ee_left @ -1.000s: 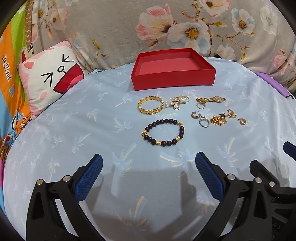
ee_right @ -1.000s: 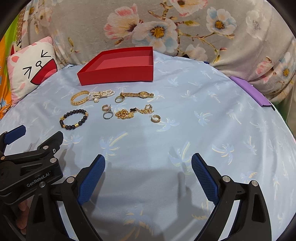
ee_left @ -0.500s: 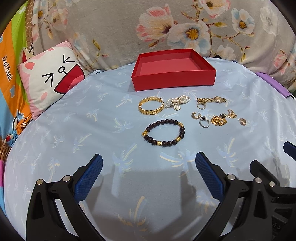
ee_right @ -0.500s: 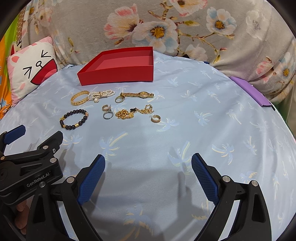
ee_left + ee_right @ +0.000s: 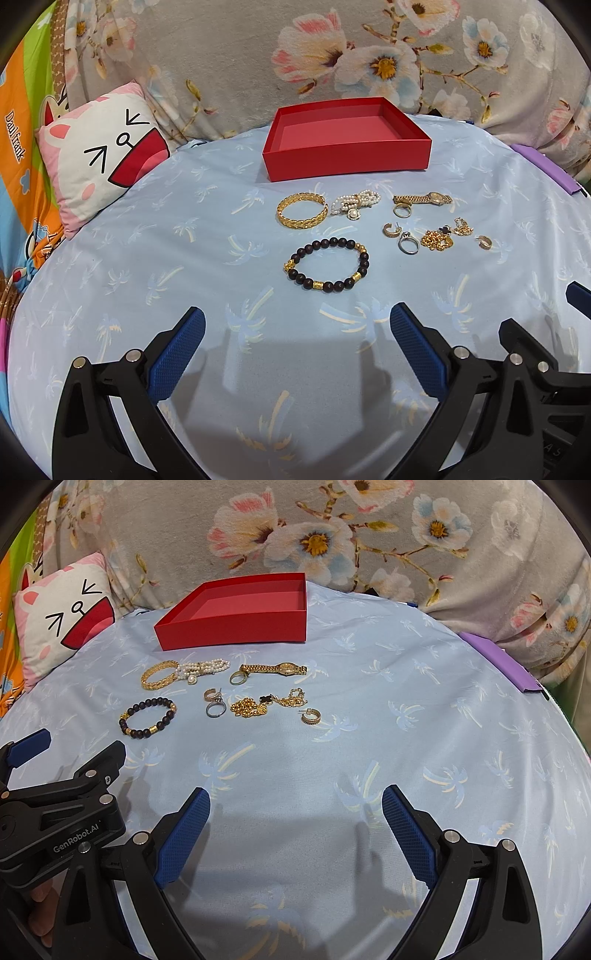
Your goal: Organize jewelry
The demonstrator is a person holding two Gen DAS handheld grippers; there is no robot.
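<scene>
Surface: bed sheet [image 5: 155,258], pale blue, palm-tree print
Back: open red box [image 5: 345,142]
Row before it: gold bangle [image 5: 302,215], pearl bracelet [image 5: 355,202], gold watch [image 5: 424,199]
Nearer: dark bead bracelet [image 5: 328,265] — apart from the rest
Right cluster: rings, hoop earrings, tangled gold chain [image 5: 439,238] — possibly two pieces
Left edge: cat pillow [image 5: 99,158]

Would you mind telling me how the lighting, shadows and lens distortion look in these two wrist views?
Left wrist view: even light, sharp focus, soft shadows of the left tongs on the blue sheet; the fisheye bends the red box front edge. Right wrist view: similar soft shadows under the right tongs, dark vignette corners, faint glints on the gold watch.
</scene>
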